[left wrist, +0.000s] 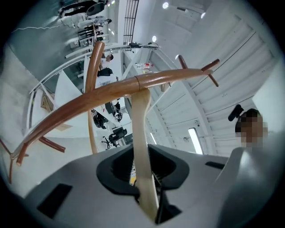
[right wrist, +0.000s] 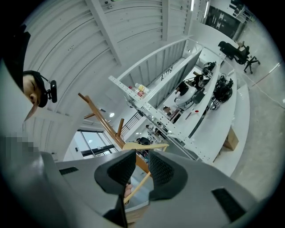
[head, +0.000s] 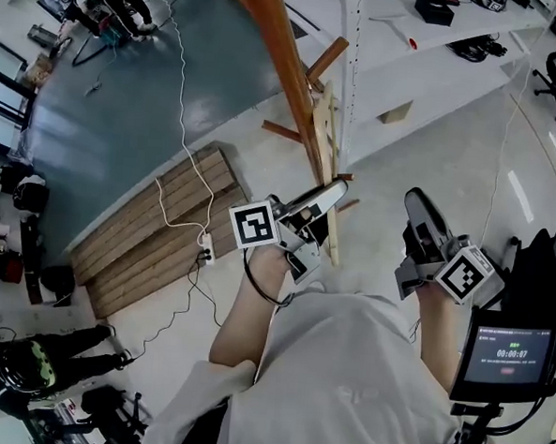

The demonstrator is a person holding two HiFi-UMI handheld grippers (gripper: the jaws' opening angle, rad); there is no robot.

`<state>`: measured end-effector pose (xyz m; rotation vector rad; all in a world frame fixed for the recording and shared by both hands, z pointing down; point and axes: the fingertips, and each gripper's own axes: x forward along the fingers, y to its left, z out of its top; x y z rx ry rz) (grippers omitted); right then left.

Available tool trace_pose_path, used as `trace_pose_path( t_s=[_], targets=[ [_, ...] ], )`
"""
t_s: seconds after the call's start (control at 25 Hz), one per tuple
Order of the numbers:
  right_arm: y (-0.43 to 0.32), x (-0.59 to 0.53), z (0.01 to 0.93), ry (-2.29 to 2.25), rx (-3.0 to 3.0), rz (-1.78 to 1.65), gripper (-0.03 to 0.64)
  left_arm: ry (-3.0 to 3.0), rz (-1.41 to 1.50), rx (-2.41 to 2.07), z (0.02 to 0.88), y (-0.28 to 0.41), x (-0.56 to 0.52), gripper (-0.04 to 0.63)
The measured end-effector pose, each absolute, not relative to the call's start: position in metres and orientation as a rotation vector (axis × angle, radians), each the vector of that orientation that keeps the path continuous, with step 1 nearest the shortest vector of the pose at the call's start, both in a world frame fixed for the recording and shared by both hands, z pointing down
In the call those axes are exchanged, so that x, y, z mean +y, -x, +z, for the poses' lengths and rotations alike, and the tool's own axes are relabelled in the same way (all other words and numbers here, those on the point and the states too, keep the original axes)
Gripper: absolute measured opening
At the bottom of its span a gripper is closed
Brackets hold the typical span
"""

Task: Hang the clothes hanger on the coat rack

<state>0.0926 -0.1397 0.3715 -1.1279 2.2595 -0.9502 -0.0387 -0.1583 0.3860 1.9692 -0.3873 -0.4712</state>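
Nearest me, my left gripper (left wrist: pixel 143 171) is clamping its jaws on the pale wooden hanger (left wrist: pixel 141 129), holding it just beside the coat rack (left wrist: pixel 111 91) to reach a peg, while my right gripper (right wrist: pixel 136 171) is waiting further right, jaws narrowly apart, gripping nothing.

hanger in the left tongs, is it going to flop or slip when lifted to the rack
The hanger looks like pale wood, so it is probably stiff and fairly light. The left tongs pinch just one slim bar, the rest sticking out, so it may pivot in the grip if it bumps the rack.
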Motion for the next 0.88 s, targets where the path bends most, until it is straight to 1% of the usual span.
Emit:
trace_pose_path(
  t_s=[0.12, 0.2, 0.36, 0.64, 0.76, 0.88],
  targets=[
    [-0.077, -0.140, 0.373, 1.073, 2.294, -0.952, 0.095, -1.946, -0.522, -0.402, 0.385, 0.046, -0.152, 0.069],
    [-0.070, -0.140, 0.374, 1.057, 2.312, -0.959, 0.095, -1.940, -0.548, -0.398, 0.383, 0.048, -0.151, 0.098],
    [-0.061, -0.138, 0.375, 1.022, 2.325, -0.972, 0.095, -1.920, -0.573, -0.403, 0.380, 0.046, -0.153, 0.098],
    [-0.063, -0.137, 0.376, 1.010, 2.312, -0.980, 0.095, -1.860, -0.649, -0.368, 0.372, 0.041, -0.162, 0.110],
    [-0.068, -0.137, 0.376, 1.010, 2.293, -0.974, 0.095, -1.864, -0.677, -0.387, 0.371, 0.043, -0.167, 0.152],
    [-0.073, -0.136, 0.379, 1.015, 2.281, -0.972, 0.095, -1.865, -0.679, -0.419, 0.376, 0.046, -0.168, 0.152]
  ],
)
